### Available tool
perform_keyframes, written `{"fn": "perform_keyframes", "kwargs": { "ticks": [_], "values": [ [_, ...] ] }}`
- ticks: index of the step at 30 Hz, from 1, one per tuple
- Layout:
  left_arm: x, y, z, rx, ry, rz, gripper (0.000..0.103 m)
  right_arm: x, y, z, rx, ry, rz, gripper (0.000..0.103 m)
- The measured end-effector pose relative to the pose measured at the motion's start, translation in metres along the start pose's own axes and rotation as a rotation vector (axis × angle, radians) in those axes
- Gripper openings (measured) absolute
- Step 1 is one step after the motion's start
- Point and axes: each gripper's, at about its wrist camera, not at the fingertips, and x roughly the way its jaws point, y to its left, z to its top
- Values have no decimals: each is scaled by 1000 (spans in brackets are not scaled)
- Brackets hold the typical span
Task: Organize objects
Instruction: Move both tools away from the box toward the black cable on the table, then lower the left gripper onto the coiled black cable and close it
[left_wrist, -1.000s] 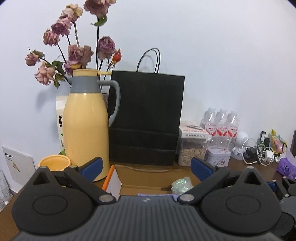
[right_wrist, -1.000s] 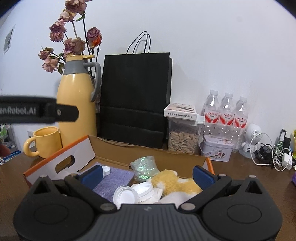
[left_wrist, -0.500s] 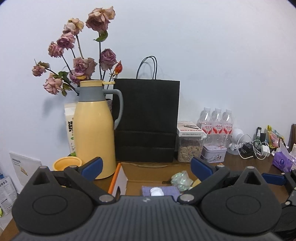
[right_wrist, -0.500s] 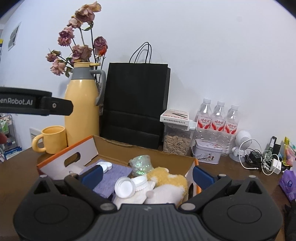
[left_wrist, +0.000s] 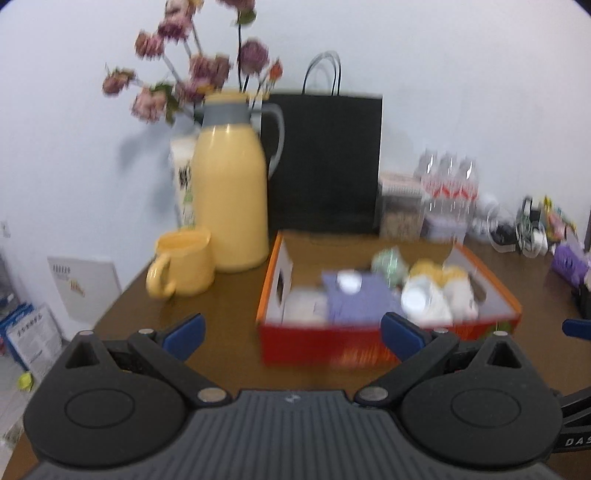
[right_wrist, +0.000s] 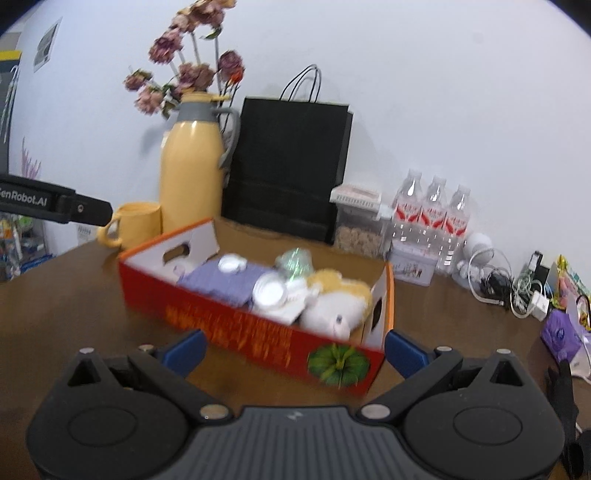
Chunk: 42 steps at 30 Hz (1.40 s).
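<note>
Both the left gripper and the right gripper are held with jaws spread wide, nothing gripped. A red cardboard box of soft toys and lids is seen on the tabletop, right of a yellow mug.

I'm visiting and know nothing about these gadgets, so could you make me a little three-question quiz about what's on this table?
1. True or false: the yellow mug stands inside the orange box.
2. What stands directly behind the box? A) black paper bag B) a laptop C) a lamp
3. Fill in: both the left gripper and right gripper are ____ and hold nothing.

Key: 1 false, it stands on the table beside the yellow jug; 2 A; 3 open.
</note>
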Motion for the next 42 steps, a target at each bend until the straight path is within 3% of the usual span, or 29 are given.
{"fn": "perform_keyframes", "kwargs": {
  "ticks": [6, 13, 19, 26, 31, 32, 35, 38, 40, 42],
  "values": [
    [-5, 5, -48, 38, 150, -31, 103, -13, 20, -37, -28, 108, 79, 103],
    [6, 2, -89, 55, 257, -60, 103, -11, 38, -64, -52, 190, 113, 103],
    [14, 0, -102, 15, 259, -83, 103, -4, 36, -77, -4, 194, 122, 103],
    [18, 10, -100, -29, 248, -63, 103, 4, 22, -76, 34, 190, 61, 102],
    [11, 14, -102, -31, 221, -72, 101, 2, 20, -78, 30, 190, 88, 102],
    [11, 13, -102, -32, 221, -79, 95, 2, 22, -78, 24, 188, 101, 101],
    [11, 15, -103, -59, 217, -113, 76, 2, 26, -76, 14, 172, 88, 92],
    [10, 13, -102, -62, 204, -142, 61, 5, 18, -74, 38, 164, 68, 72],
    [12, 11, -102, -62, 195, -146, 57, 8, 12, -73, 56, 160, 51, 49],
    [14, 8, -101, -65, 184, -152, 47, 12, 6, -72, 69, 158, 41, 34]
  ]
}}
